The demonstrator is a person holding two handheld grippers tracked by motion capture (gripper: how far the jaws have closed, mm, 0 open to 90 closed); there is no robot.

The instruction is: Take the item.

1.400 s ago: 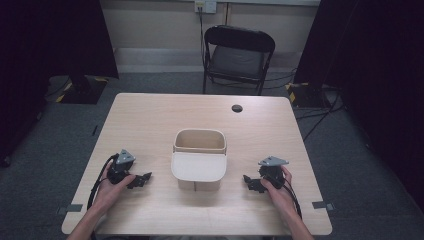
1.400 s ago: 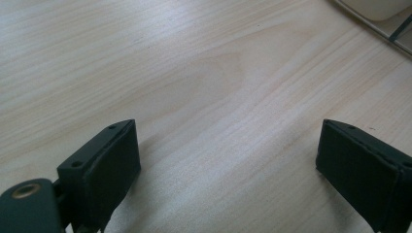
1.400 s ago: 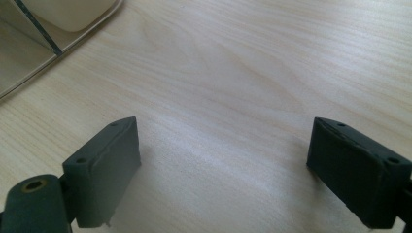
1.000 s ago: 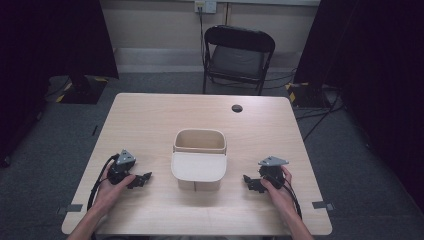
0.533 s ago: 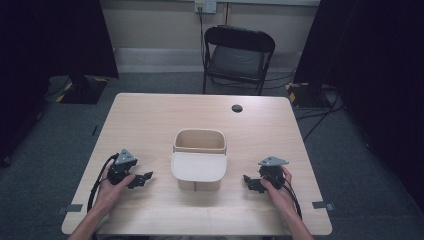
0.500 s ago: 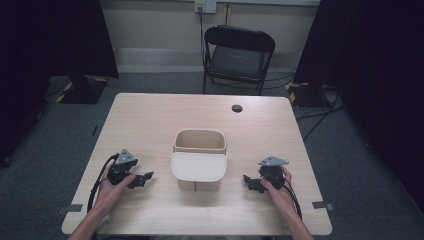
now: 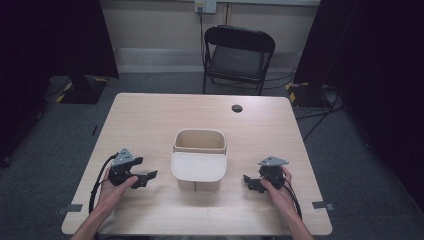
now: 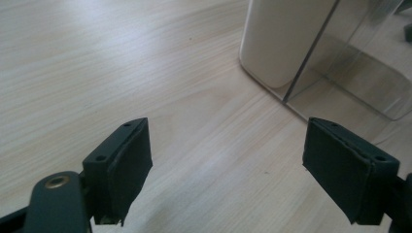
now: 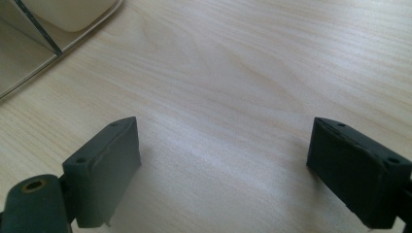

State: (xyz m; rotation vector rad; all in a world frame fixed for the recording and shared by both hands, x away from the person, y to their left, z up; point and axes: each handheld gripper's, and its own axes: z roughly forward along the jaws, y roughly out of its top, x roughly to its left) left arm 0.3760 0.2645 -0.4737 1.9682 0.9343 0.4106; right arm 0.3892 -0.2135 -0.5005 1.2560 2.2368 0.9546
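— Which step was in hand?

— By my reading, the very start. Going left to right: the left gripper (image 7: 148,176) rested low on the near left of the table (image 7: 150,120), jaws spread wide with nothing but bare wood between them; they had just been closing a little, yet gripped nothing. The bin (image 7: 199,160) stood in the middle of the table, well apart from both tools, its pale lid (image 7: 198,167) tilted toward the near edge. The right gripper (image 7: 248,181) lay on the near right, jaws equally wide and empty.

— And the next move?

— Probably a reach inward toward the bin from either side. In the left gripper view its rounded corner (image 8: 282,43) sat ahead and to the right, with a clear panel (image 8: 350,73) beside it (slippery-looking, so I'd judge a grip there would want care). Both jaws pointed at the bin already, so the hands would mostly have to travel along the table.

— The surface?

— Light wood grain, smooth, with a small dark round cap (image 7: 237,108) toward the far side.

— The room?

— A black folding chair (image 7: 239,55) stood beyond the far edge, a wall outlet (image 7: 205,6) above it, grey carpet all round, dark curtains at left and right.
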